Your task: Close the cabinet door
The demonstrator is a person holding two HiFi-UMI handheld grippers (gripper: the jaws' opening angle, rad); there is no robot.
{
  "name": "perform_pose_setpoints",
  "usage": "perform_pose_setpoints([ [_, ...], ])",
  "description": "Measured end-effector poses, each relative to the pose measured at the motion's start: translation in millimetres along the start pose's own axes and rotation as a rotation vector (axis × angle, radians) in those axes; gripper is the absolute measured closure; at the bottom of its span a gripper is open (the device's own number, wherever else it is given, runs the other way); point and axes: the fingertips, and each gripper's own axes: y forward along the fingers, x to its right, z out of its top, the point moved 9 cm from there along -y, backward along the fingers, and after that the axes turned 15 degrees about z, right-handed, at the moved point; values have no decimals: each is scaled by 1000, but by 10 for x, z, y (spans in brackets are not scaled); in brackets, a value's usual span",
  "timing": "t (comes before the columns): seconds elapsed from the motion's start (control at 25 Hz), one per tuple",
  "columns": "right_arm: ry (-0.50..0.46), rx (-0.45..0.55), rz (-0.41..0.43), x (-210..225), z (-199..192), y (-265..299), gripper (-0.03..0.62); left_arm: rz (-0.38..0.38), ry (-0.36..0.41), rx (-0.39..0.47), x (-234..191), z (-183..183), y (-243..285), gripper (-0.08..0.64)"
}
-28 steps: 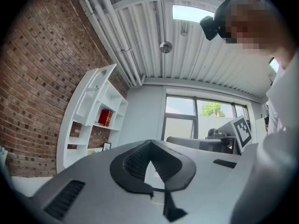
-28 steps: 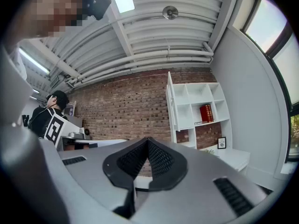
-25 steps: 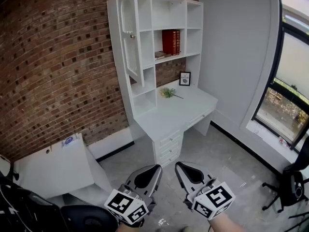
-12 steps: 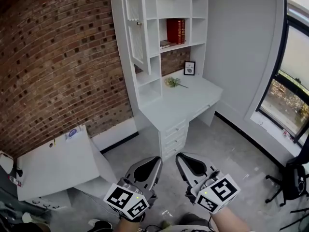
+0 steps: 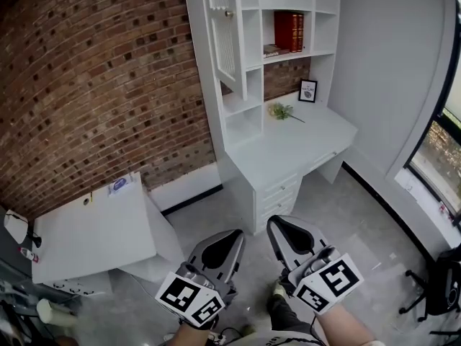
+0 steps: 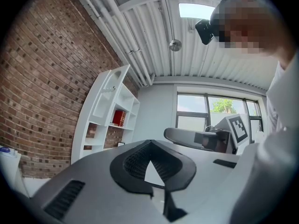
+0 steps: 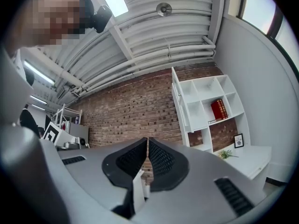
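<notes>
A tall white shelf unit (image 5: pixel 288 56) stands on a desk against the brick wall. Its narrow cabinet door (image 5: pixel 225 34) hangs open on the left side, swung out toward me, with a small knob (image 5: pixel 229 13) near its top. Both grippers are low in the head view, far short of the door. My left gripper (image 5: pixel 234 235) and my right gripper (image 5: pixel 277 223) point toward the desk side by side, jaws shut and holding nothing. The right gripper view shows its jaws (image 7: pixel 147 139) meeting, with the open door (image 7: pixel 180 104) beyond. In the left gripper view the tips (image 6: pixel 150 143) meet too.
A white desk (image 5: pixel 302 146) with drawers (image 5: pixel 277 193) sits under the shelves, carrying a small plant (image 5: pixel 281 110) and a picture frame (image 5: pixel 307 91). Red books (image 5: pixel 288 31) fill one shelf. A low white cabinet (image 5: pixel 94 229) stands at left, a black chair (image 5: pixel 443 287) at right.
The shelf unit and desk have slid right and grown in the head view as I came closer. Both grippers moved along together and stayed shut.
</notes>
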Motion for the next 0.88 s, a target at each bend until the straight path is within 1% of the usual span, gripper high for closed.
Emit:
perform_pose_setpoints([
  [0.2, -18, -12, 41, 600, -4, 276, 572, 39, -1, 9, -125, -38, 587, 549],
  [0.4, -34, -17, 77, 1347, 174, 518, 572, 82, 5, 24, -163, 59, 1301, 549],
  [0.6, -66, -22, 117, 1953, 316, 734, 569, 134, 13, 52, -217, 136, 1894, 549],
  [0.68, -84, -28, 133, 2166, 364, 823, 553, 155, 16, 57, -237, 155, 2102, 549],
  [0.76, -94, -32, 146, 2351, 381, 913, 517, 172, 21, 56, -250, 151, 2270, 549],
  [0.88, -112, -36, 155, 2562, 356, 1072, 511, 189, 37, 61, -304, 155, 2461, 549],
])
